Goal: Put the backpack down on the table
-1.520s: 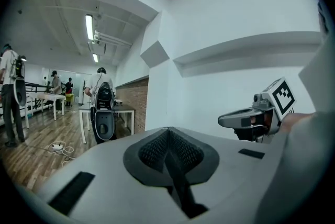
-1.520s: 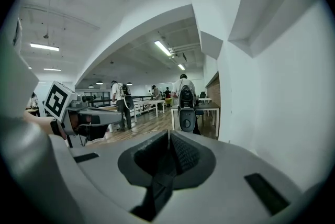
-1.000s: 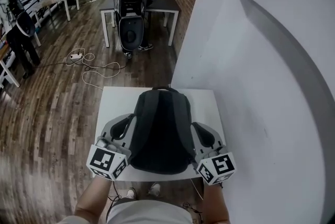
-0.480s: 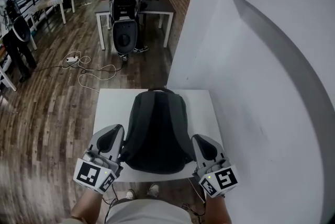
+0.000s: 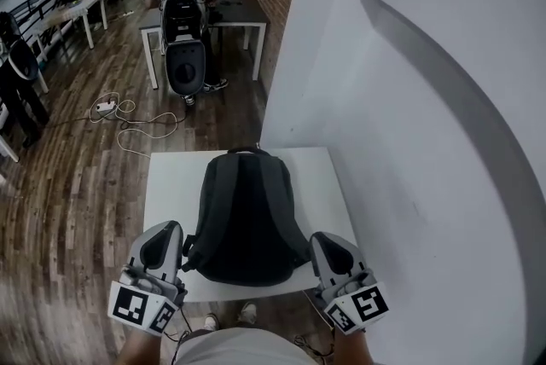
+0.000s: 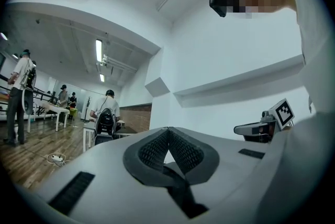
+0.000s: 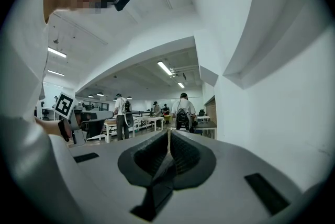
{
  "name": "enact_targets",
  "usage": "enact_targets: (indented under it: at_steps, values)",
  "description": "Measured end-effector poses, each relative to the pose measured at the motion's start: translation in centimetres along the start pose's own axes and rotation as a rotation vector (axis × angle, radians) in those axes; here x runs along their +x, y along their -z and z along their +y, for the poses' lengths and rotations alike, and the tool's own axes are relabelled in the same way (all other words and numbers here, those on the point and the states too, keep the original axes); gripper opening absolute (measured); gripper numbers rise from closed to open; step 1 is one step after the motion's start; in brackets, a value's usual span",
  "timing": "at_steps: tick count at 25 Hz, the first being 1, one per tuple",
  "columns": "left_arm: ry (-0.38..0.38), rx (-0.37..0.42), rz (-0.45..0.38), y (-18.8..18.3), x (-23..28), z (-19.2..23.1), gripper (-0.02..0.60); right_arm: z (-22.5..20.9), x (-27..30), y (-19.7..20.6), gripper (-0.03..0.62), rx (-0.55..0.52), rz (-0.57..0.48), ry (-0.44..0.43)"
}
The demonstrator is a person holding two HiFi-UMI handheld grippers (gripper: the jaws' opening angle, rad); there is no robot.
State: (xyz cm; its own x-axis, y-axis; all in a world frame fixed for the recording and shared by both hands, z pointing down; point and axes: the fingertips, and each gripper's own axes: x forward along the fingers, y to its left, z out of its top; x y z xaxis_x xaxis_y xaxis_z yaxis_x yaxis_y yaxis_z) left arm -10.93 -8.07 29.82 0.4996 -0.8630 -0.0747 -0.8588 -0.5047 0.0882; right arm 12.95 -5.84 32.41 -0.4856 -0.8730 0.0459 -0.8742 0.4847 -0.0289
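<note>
Tabletop (image 5: 171, 184) by the wall | backpack (image 5: 246, 218) flat, base at near edge; rests unaided | your left tool (image 5: 160, 228), right tool (image 5: 324, 239): closed, empty, beside it; likely delivered

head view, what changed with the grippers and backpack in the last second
The left gripper and right gripper drew back from the backpack's sides toward the person, and are now clear of it at the table's near edge. Nothing was taken or let go: both stay shut and empty. The backpack still lies flat on the white table.
</note>
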Motion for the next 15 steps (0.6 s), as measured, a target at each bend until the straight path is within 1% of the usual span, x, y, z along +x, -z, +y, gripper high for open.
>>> enact_targets:
  at_steps: [4, 9, 15]
  values:
    - [-0.025, -0.009, -0.006, -0.2, -0.1, 0.6, 0.017, -0.1, 0.1, 0.0, 0.046, -0.002, -0.006, -0.001]
    - [-0.024, 0.003, -0.011, -0.2, 0.2, 0.7, 0.017, 0.0, 0.6, 0.2, 0.045, -0.014, -0.004, -0.005]
    - [-0.035, -0.001, -0.008, -0.5, -0.3, 1.1, 0.017, 0.0, 0.6, -0.2, 0.044, -0.017, -0.014, -0.003]
